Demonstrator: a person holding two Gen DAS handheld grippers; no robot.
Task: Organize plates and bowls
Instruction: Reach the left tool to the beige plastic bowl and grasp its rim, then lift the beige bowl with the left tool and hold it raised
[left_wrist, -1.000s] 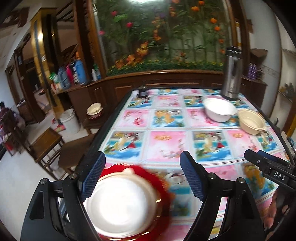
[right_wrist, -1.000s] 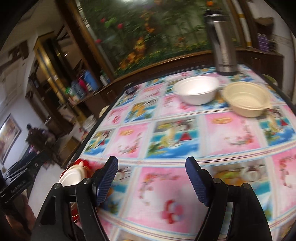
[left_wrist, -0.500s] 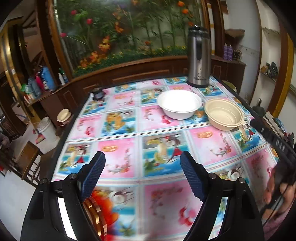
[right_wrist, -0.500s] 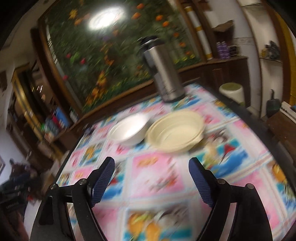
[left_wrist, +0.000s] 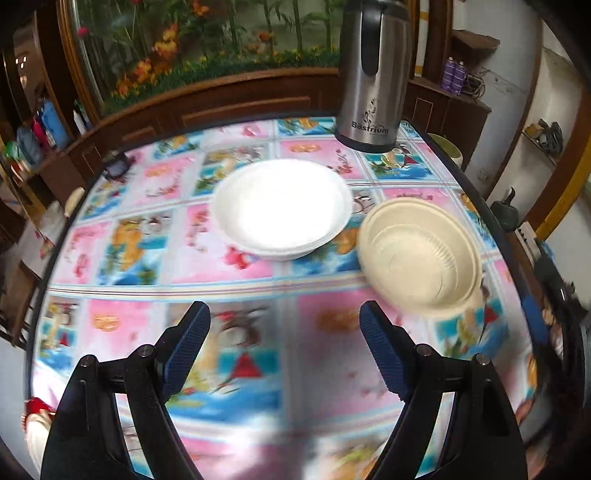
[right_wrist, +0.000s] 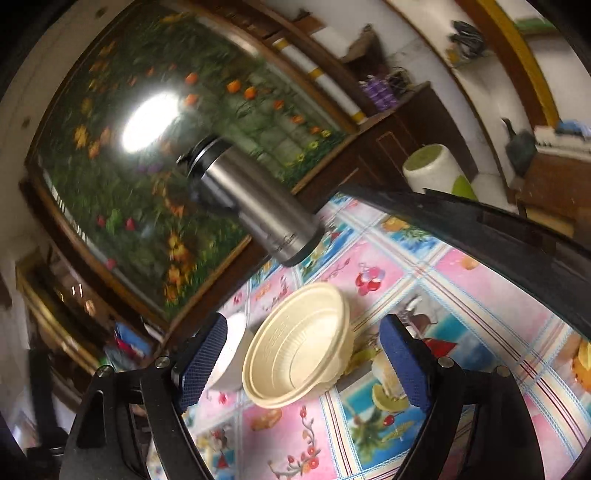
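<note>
Ahead of the left gripper, whose blue-padded jaws stand wide apart with nothing between them, sits a round white foam bowl on the pink-and-blue patterned tablecloth. Just right of it lies a cream plastic bowl. Beyond both stands a tall steel flask. The right gripper, rolled sideways, is opening its jaws, framing the cream bowl without touching it.

left tool – wide, empty | right tool – rolled, opening, gripping nothing

Black grippers; blue ribbed pads
</note>
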